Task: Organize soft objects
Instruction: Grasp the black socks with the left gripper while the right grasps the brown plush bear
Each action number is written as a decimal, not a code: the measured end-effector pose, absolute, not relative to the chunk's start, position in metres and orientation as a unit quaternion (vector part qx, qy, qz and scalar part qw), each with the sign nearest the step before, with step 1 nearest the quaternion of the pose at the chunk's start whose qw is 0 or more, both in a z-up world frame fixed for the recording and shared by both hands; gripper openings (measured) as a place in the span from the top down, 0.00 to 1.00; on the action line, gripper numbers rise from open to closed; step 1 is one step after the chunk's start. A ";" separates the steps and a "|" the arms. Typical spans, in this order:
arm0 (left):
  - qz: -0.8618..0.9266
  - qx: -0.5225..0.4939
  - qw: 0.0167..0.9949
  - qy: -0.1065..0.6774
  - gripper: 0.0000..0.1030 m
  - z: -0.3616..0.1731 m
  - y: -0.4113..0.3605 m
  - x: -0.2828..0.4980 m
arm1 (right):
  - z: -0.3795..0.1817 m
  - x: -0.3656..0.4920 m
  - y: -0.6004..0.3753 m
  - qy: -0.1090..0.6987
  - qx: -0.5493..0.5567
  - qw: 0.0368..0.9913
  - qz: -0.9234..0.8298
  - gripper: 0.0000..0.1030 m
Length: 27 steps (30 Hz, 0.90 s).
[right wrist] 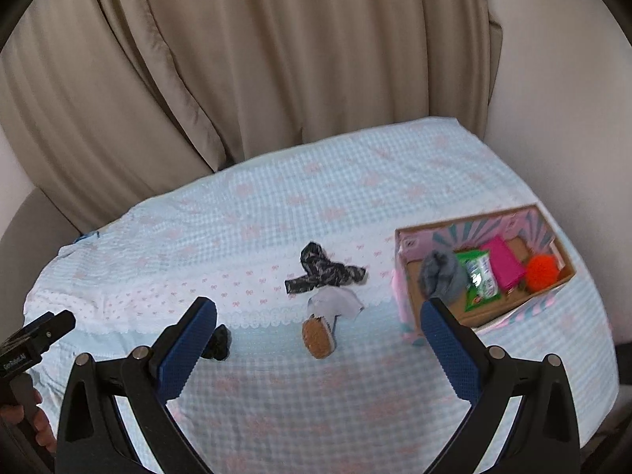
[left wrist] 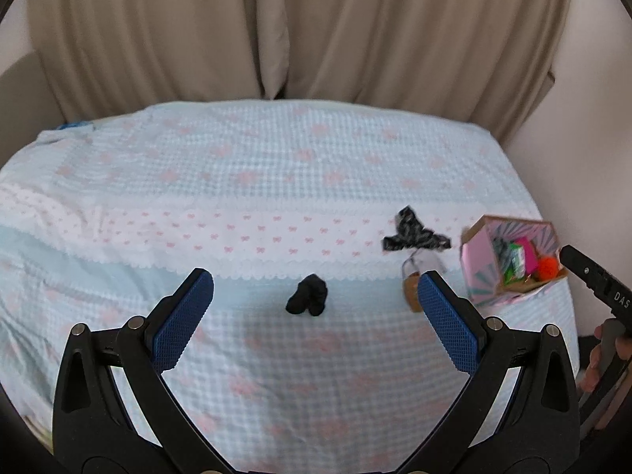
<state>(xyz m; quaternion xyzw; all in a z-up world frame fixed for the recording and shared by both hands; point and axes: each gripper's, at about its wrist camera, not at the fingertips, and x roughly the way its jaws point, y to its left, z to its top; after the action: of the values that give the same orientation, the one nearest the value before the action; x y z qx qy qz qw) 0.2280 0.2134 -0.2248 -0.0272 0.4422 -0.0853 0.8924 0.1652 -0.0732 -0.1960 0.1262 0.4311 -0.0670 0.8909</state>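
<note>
A small black sock ball [left wrist: 308, 300] lies on the bed, straight ahead between the fingers of my open left gripper [left wrist: 314, 294]; it also shows beside the left finger as a black sock ball [right wrist: 218, 343]. A black-and-white patterned cloth [right wrist: 322, 270] lies mid-bed, with a grey cloth [right wrist: 335, 302] and a brown cork-like piece [right wrist: 318, 335] just below it. My right gripper [right wrist: 318, 326] hangs open above these. The pink cardboard box [right wrist: 407, 296] at right holds a grey sock, a green packet, a pink item and an orange pom-pom.
The bed [left wrist: 256, 166] has a light blue checked cover with pink bows and a white lace band. Beige curtains [left wrist: 316, 27] hang behind it. The box [left wrist: 478, 260] stands near the bed's right edge. A hand [left wrist: 604, 359] holds the other gripper's handle.
</note>
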 end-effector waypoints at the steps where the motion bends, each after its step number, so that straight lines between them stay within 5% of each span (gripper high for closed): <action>1: -0.087 -0.026 0.891 0.445 0.00 -0.233 0.214 0.233 | -0.206 0.169 -0.071 0.436 0.128 0.888 -0.067 0.02; 6: -0.090 -0.028 0.878 0.470 0.00 -0.286 0.217 0.268 | -0.257 0.189 -0.062 0.461 0.126 0.875 -0.075 0.06; 16: -0.111 -0.014 0.857 0.503 0.00 -0.408 0.202 0.315 | -0.382 0.214 -0.045 0.501 0.132 0.851 -0.086 0.32; 27: -0.129 -0.005 0.836 0.534 0.08 -0.504 0.183 0.336 | -0.455 0.235 -0.042 0.510 0.123 0.845 -0.100 0.52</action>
<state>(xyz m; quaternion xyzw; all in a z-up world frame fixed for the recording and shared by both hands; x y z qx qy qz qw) 0.3361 0.1830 -0.5044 -0.0055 0.5336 -0.1286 0.8359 0.2353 -0.0416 -0.4547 0.1229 0.5102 -0.0996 0.8454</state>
